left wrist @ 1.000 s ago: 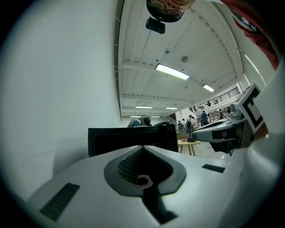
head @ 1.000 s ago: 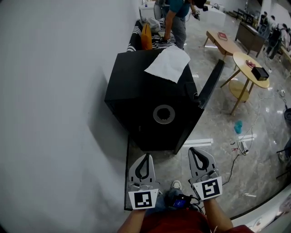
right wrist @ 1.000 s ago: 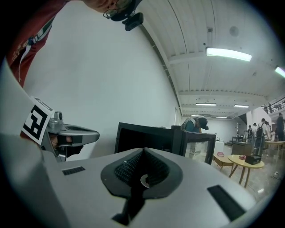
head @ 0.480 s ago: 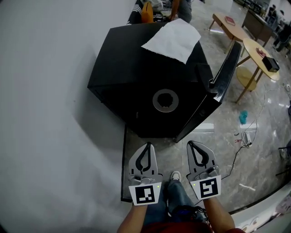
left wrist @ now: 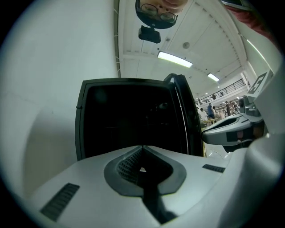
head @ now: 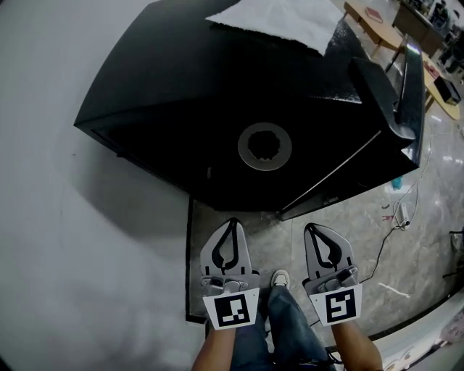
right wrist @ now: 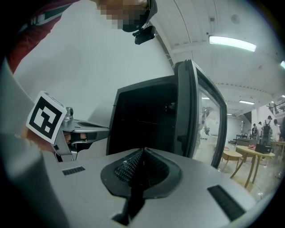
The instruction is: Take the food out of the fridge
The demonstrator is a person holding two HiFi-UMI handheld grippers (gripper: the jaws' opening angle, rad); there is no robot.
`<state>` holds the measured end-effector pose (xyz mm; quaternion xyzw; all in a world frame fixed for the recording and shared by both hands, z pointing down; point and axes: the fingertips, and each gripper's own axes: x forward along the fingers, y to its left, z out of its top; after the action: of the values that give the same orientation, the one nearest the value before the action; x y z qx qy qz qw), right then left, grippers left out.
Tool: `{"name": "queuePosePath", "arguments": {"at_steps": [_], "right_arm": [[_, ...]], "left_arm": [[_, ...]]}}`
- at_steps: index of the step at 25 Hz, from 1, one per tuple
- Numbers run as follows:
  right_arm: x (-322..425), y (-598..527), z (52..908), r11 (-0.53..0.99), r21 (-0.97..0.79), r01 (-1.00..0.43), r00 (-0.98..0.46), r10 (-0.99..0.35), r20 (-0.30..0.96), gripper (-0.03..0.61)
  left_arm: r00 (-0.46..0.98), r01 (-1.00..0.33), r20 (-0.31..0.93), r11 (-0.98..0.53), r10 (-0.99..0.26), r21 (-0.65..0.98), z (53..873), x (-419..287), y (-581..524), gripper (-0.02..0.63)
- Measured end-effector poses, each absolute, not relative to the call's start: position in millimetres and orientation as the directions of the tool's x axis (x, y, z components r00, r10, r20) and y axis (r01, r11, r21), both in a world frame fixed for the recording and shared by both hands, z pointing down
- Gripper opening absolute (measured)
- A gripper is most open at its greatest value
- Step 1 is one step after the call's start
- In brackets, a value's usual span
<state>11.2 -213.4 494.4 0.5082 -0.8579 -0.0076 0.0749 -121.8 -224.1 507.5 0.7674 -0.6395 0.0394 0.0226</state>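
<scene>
A small black fridge [head: 217, 94] stands against the white wall, its glass door [head: 409, 87] swung open to the right. In both gripper views the fridge's inside [left wrist: 129, 120] [right wrist: 142, 120] is a dark cavity, and no food can be made out in it. My left gripper [head: 232, 221] and right gripper [head: 313, 227] are side by side in front of the fridge, level and pointing at its open front. Both are shut with nothing between their fingers. The left gripper's closed tips [left wrist: 142, 148] and the right gripper's closed tips [right wrist: 143, 150] sit short of the opening.
A white sheet [head: 283, 18] and a grey ring [head: 264, 146] lie on the fridge top. The open door [right wrist: 196, 116] stands at the right of the opening. A cable and power strip [head: 402, 214] lie on the floor at right. A wooden table [head: 442, 80] stands beyond, and my shoe [head: 279, 278] shows between the grippers.
Both grippers have sunk and come closer to the fridge, which now fills far more of the head view. Their jaws stayed shut.
</scene>
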Motion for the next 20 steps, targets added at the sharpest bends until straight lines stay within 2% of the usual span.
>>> {"name": "queuePosePath", "arguments": {"at_steps": [8, 12, 14, 15, 18, 20], "right_arm": [[9, -228, 552, 0.469, 0.087, -0.879, -0.457, -0.88, 0.132, 0.023], [8, -229, 572, 0.473, 0.084, -0.877, -0.46, -0.878, 0.134, 0.022], [9, -229, 577, 0.471, 0.074, -0.879, -0.459, -0.878, 0.138, 0.023], [10, -228, 577, 0.469, 0.067, -0.881, -0.457, -0.879, 0.139, 0.023], [15, -226, 578, 0.463, 0.058, -0.885, -0.451, -0.88, 0.15, 0.023], [17, -224, 578, 0.461, 0.055, -0.886, -0.448, -0.88, 0.157, 0.023]], "left_arm": [[0.147, -0.989, 0.092, -0.146, -0.985, 0.018, 572, -121, -245, 0.014], [0.229, -0.948, 0.143, -0.254, -0.963, -0.192, 593, -110, -253, 0.014], [0.243, -0.937, 0.153, -0.273, -0.958, -0.218, 598, -106, -256, 0.014], [0.239, -0.945, 0.147, -0.264, -0.96, -0.19, 599, -104, -258, 0.014], [0.188, -0.982, 0.092, -0.186, -0.978, 0.036, 601, -102, -267, 0.014], [0.195, -0.977, 0.071, -0.188, -0.978, 0.1, 601, -98, -276, 0.015]]}}
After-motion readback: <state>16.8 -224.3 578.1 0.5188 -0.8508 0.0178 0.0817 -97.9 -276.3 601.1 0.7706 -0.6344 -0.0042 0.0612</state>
